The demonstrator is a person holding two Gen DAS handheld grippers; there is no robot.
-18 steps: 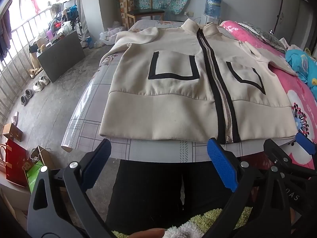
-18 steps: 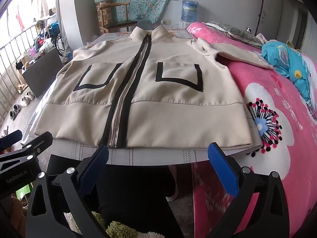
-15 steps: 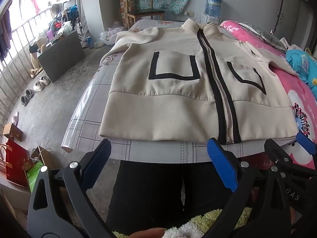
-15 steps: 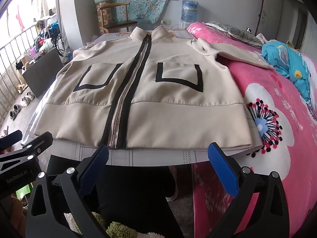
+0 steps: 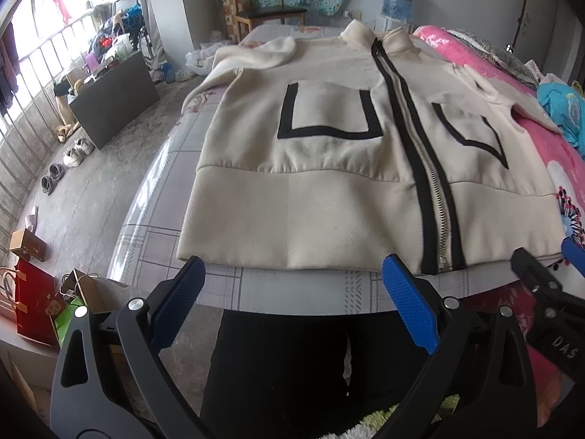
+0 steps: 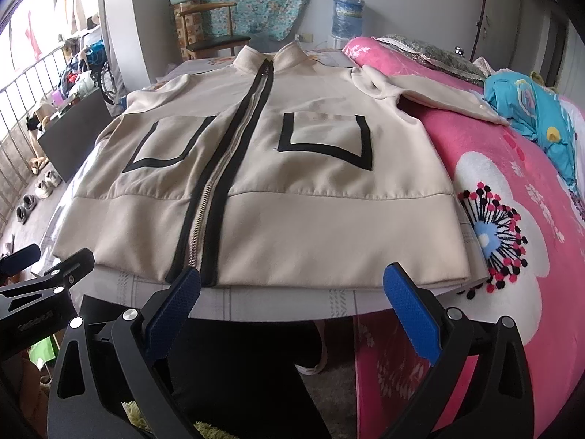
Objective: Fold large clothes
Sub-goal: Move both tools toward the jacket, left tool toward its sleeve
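Observation:
A cream zip-up jacket [image 5: 329, 190] [image 6: 292, 197] with black zipper trim and two black-outlined pockets lies flat, front up, on a grey checked table [image 5: 292, 287] [image 6: 278, 300]. Its hem faces me and its collar points away. One sleeve reaches onto the pink bed at the right. My left gripper [image 5: 292, 292] hovers open just short of the hem's left half, nothing between its blue pads. My right gripper [image 6: 292, 292] hovers open before the hem's right half, also with nothing in it. Each gripper's black frame shows at the edge of the other's view.
A pink flowered bed [image 6: 530, 219] with a blue garment [image 6: 533, 109] borders the table on the right. A person's dark trousers [image 5: 285, 366] stand below the near table edge. Shoes [image 5: 75, 150], a dark box [image 5: 109, 95] and paper bags [image 5: 33, 300] sit on the floor at left. A chair [image 6: 215, 40] stands behind.

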